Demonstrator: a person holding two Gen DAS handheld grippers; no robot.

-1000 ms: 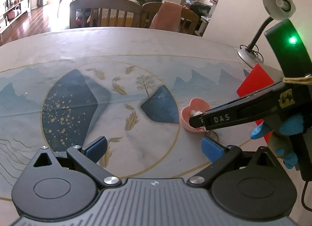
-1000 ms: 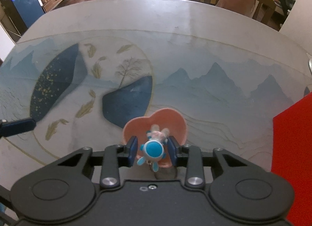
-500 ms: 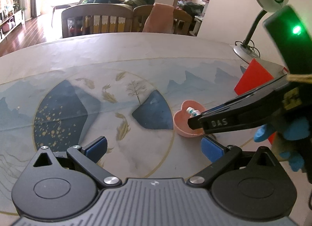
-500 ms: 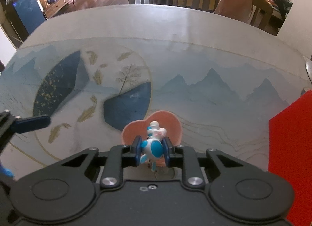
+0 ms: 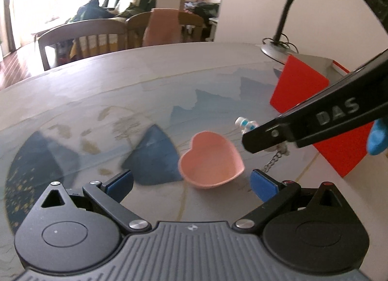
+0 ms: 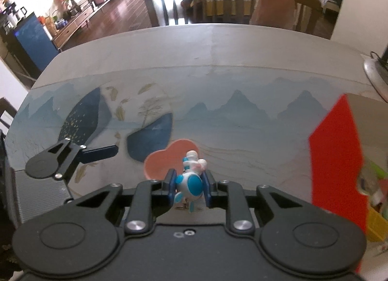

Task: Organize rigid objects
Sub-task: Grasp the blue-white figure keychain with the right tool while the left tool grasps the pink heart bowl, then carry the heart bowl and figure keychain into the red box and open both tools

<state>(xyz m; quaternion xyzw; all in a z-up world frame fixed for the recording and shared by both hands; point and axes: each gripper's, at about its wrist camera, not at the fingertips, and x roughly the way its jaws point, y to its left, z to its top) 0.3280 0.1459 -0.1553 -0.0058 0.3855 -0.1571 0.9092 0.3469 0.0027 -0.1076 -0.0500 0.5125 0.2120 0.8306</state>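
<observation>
Right gripper [image 6: 188, 185]: its blue pads are pinched on a small blue-and-white figurine keychain [image 6: 190, 179], one pad on each side of the round blue body. The jaws closed on the toy within the last second and are now tight against it.
Figurine keychain: held off the table, white head pointing away from the gripper; in the left wrist view its metal chain [image 5: 272, 161] dangles below the black finger marked "DAS".
Pink heart-shaped dish [image 5: 210, 162]: sits empty on the table, just left of and below the held toy in the left wrist view; in the right wrist view it lies just beyond the pinched figurine, partly hidden by it.
Left gripper [image 5: 191, 181]: jaws spread wide with nothing between the pads, hovering near the dish, which lies just beyond the gap between the two blue pads.
Red box [image 5: 300, 82]: stands at the right of the table, to the right of the dish and behind the right gripper's finger; the right wrist view shows coloured things inside it, too blurred to name.
Table [image 6: 218, 82]: covered by a mat printed with blue mountains, gold fish and a tree.
Desk lamp [image 5: 288, 9]: at the far right corner, beyond the red box.
Chairs [image 6: 186, 2]: at the table's far edge.
</observation>
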